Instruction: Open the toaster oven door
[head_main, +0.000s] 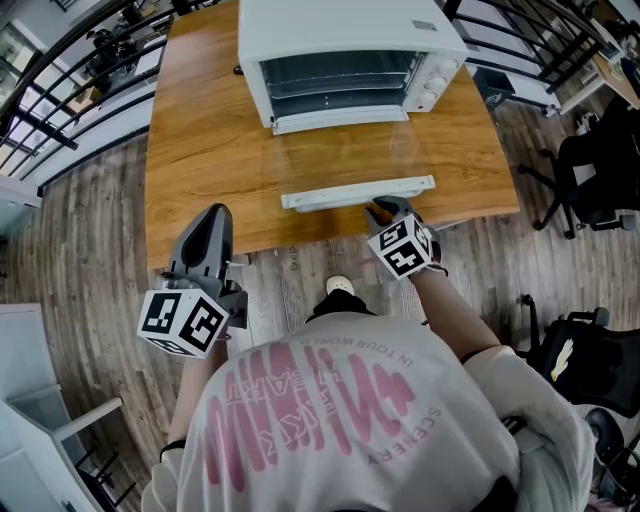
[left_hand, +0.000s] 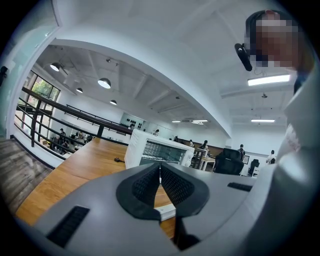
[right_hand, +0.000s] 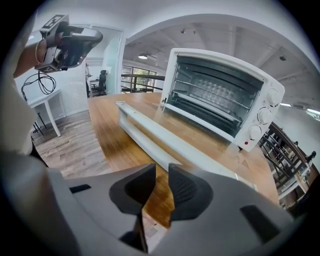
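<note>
The white toaster oven (head_main: 350, 40) stands at the far side of the wooden table (head_main: 200, 150). Its glass door (head_main: 345, 150) lies folded down flat, and the white door handle (head_main: 357, 192) runs along the near edge. My right gripper (head_main: 383, 210) sits just in front of the handle's right part, open, with nothing between its pads. In the right gripper view the handle (right_hand: 160, 137) lies just beyond the jaws (right_hand: 162, 172), and the oven's racks (right_hand: 220, 95) show inside. My left gripper (head_main: 217, 212) is held off the table's near left edge, shut and empty (left_hand: 160, 167).
A small black object (head_main: 240, 70) lies on the table left of the oven. Black office chairs (head_main: 590, 180) stand on the floor to the right. A railing (head_main: 70, 90) runs along the left. The person stands at the table's near edge.
</note>
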